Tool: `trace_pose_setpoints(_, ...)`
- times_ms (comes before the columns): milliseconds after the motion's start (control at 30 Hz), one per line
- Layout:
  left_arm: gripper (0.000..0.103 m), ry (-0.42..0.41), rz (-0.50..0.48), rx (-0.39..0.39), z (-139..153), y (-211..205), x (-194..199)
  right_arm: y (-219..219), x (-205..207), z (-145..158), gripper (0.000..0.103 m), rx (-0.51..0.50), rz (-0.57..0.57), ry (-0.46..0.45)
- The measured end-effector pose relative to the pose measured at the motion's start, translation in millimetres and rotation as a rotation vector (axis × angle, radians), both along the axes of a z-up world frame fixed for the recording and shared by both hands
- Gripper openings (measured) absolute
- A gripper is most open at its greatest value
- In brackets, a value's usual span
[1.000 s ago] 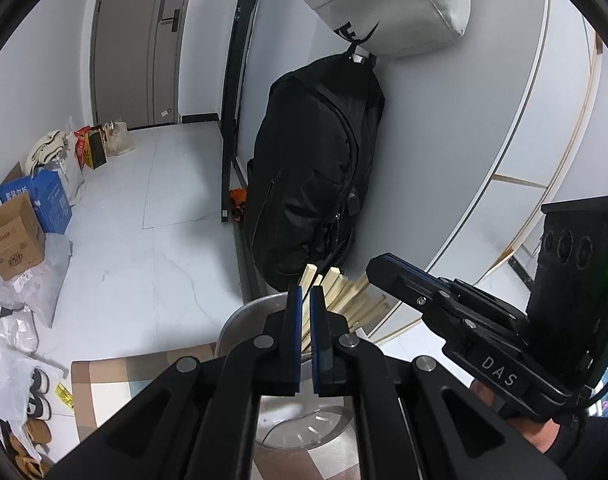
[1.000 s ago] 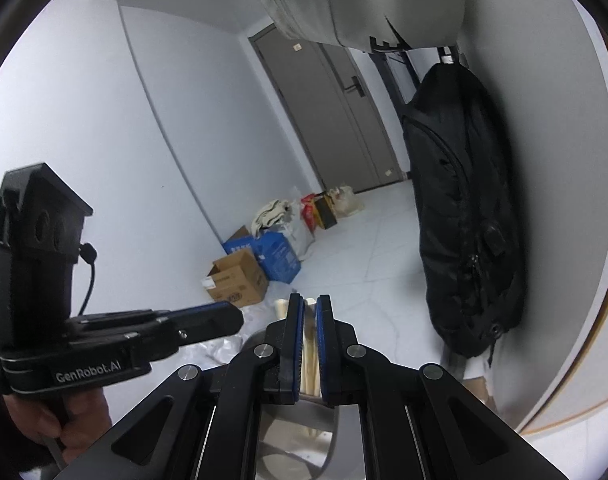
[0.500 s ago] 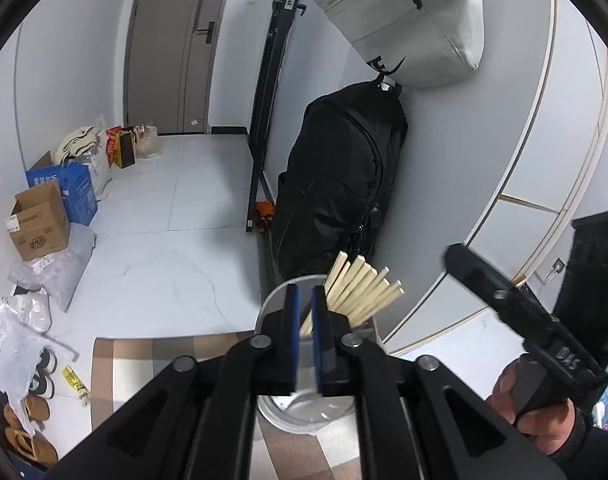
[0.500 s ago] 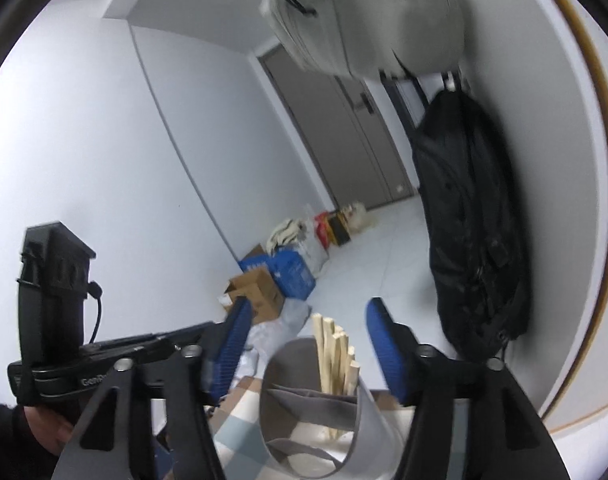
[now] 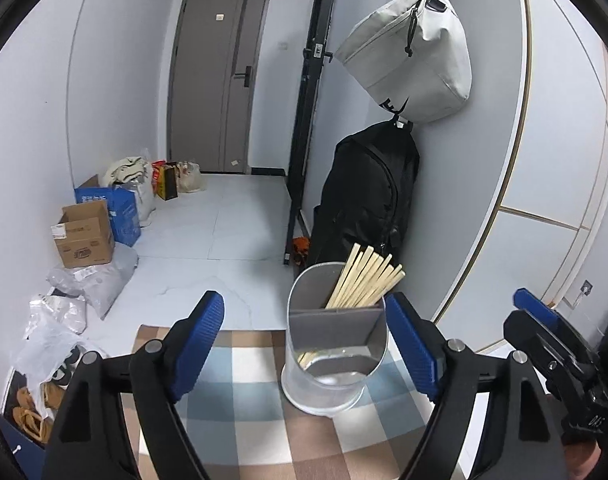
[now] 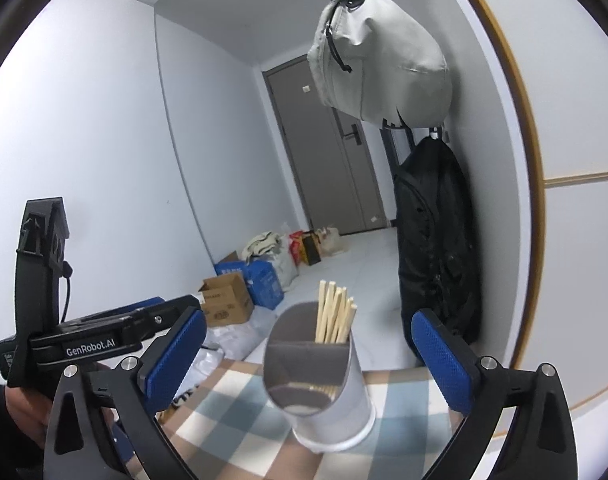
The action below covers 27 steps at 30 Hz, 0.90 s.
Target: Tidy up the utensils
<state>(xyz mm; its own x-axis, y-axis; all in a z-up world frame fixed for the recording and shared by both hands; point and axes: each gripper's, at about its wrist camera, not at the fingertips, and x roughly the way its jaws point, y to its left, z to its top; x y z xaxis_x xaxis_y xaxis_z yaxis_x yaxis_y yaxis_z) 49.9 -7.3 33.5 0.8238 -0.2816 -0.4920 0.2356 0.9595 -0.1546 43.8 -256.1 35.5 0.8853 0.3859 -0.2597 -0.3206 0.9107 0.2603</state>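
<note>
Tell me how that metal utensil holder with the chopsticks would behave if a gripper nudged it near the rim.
The utensil holder looks tall and narrow on a small base, so it would probably tip rather than slide. Its chopsticks all lean in the far compartment, likely biasing it that way. The checked cloth beneath may add some grip, and the polished wall looks slippery for pads.

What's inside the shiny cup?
Chopsticks stand in the back half of the cup, behind a grey divider. The front half looks empty. Their bottom ends are mostly hidden.
</note>
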Motion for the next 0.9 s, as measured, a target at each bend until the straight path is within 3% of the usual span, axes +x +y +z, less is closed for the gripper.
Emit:
trace_pose_setpoints(200,0.087,-0.044,0.050,0.004,1,-1,-26,0,-26,0,0.103,-0.032,-0.023,-0.025)
trace_pose_setpoints(900,0.088,-0.080,0.101,0.039,2,-13,-53,-2,-47,-1,0.103,-0.041,-0.032,-0.042)
